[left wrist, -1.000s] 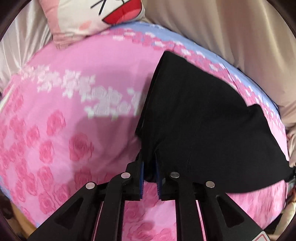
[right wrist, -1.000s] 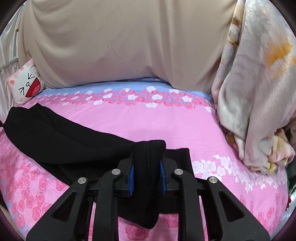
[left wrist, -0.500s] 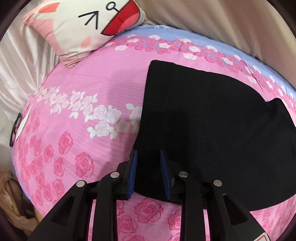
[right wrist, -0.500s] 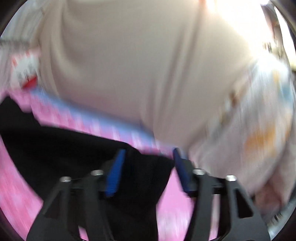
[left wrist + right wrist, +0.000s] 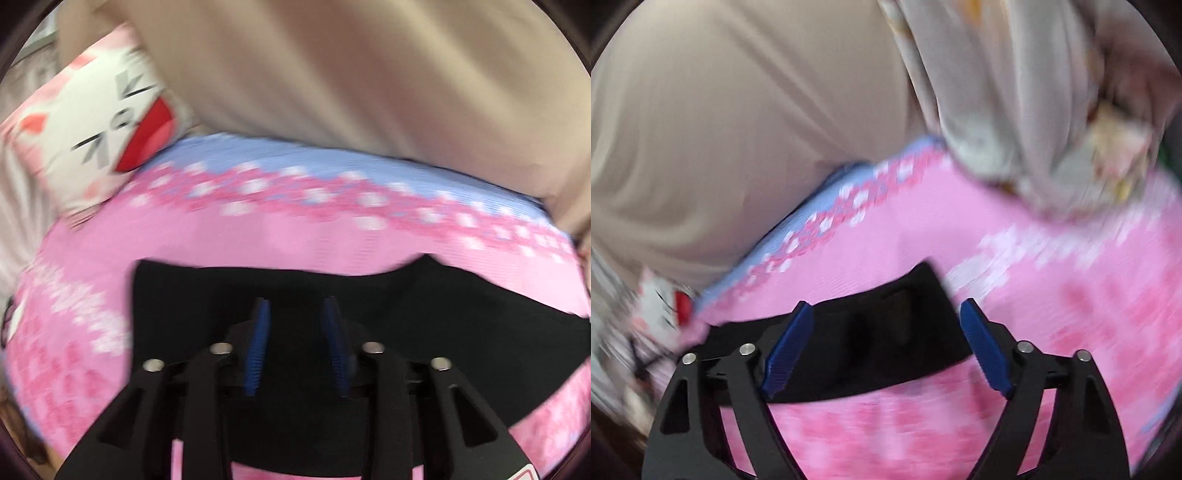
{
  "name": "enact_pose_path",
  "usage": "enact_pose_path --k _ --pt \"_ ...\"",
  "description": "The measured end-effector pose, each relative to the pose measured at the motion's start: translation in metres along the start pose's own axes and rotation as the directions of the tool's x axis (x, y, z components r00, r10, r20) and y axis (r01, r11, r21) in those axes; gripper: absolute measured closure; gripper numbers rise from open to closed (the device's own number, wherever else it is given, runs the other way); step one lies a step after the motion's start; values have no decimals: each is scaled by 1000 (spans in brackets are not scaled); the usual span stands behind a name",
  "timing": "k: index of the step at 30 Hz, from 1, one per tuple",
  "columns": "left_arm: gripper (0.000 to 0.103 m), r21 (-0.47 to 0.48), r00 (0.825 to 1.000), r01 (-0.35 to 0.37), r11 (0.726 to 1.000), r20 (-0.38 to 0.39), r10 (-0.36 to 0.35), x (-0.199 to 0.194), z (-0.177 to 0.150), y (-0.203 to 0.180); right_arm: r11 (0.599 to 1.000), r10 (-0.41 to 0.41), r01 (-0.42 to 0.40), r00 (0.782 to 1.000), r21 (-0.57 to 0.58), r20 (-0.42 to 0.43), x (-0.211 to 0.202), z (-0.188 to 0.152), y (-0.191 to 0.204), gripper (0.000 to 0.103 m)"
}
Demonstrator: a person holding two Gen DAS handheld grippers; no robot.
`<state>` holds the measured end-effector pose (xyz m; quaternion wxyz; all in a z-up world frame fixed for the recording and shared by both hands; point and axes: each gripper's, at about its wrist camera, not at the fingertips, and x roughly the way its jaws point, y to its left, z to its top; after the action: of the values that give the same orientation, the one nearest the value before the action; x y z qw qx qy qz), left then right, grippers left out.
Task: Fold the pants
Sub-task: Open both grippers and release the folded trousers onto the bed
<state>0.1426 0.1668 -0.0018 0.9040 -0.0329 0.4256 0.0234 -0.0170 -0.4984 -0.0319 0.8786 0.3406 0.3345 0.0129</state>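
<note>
Grippers (left (image 5: 295, 332), right (image 5: 886, 343)) just opened, above pants (image 5: 406, 314).

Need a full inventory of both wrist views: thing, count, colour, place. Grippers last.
pants: one, black, lying flat on the bedsheet below both grippers.
bedsheet: one, pink with rose print and a pale blue far edge, covering the bed.
cartoon pillow: one, white and pink with a red mouth, far left corner of the bed.
curtain: one, beige, hanging behind the bed.
blanket: one, pale grey-pink with a floral print, bunched at the bed's right end.
left gripper: one, black with blue pads, above the pants, jaws just been opening, nothing gripped.
right gripper: one, same colours, jaws just been opening wide, nothing gripped.
</note>
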Motion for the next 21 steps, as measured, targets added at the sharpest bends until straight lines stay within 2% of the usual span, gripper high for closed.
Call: enact_pose_path --k 2,3,4,5,6,8,9,10,11,12,13,15,16,17,18,19,21 --pt "59 56 999 48 997 8 -49 -5 -5 -29 998 -56 55 997 -8 -49 22 6 2 24" --pt "59 77 998 62 995 6 -63 -4 -7 -38 997 -70 66 994 -46 -84 35 9 5 32" --pt "59 92 997 73 993 2 -73 -3 -9 -47 997 -62 55 991 -61 -120 44 8 10 69" --pt "59 103 996 87 991 -3 -88 -1 -9 -54 997 -55 47 989 -61 -138 50 12 16 96" --pt "59 104 995 98 990 -9 -97 3 -9 -61 996 -50 41 992 -83 -116 48 15 25 96" --pt "59 103 993 112 988 -31 -110 9 -9 -71 959 -13 13 1000 -283 1 22 24 70 97" --pt "59 106 993 112 988 -36 -109 9 -11 -74 901 44 -11 997 -435 68 -2 18 97 97" --pt "59 114 994 108 988 -38 -104 10 -14 -77 847 65 0 992 -532 104 -14 11 108 97" --pt "59 117 994 108 987 -42 -104 11 -17 -78 789 62 25 991 -613 120 -24 -1 111 97" --pt "59 114 993 112 987 -50 -107 12 -22 -78 769 53 32 992 -638 114 -26 -9 106 97" --pt "59 111 992 117 987 -62 -111 14 -26 -76 757 -3 50 997 -651 73 -23 -26 82 96" --pt "59 105 991 108 989 -93 -98 24 -36 -73 788 -127 85 992 -610 -26 -9 -47 34 92" --pt "59 108 991 90 990 -112 -77 31 -41 -72 806 -219 135 973 -576 -79 0 -62 3 81" --pt "59 107 990 83 991 -124 -69 35 -43 -72 819 -273 175 957 -547 -102 2 -73 -18 67" --pt "59 105 988 83 991 -140 -67 40 -44 -72 825 -307 218 948 -522 -88 -1 -81 -29 67" --pt "59 102 987 79 992 -150 -64 44 -43 -72 839 -309 246 950 -485 -53 -10 -84 -35 67" --pt "59 107 987 82 991 -150 -65 49 -36 -80 869 -246 220 969 -444 -2 -26 -78 -29 67"
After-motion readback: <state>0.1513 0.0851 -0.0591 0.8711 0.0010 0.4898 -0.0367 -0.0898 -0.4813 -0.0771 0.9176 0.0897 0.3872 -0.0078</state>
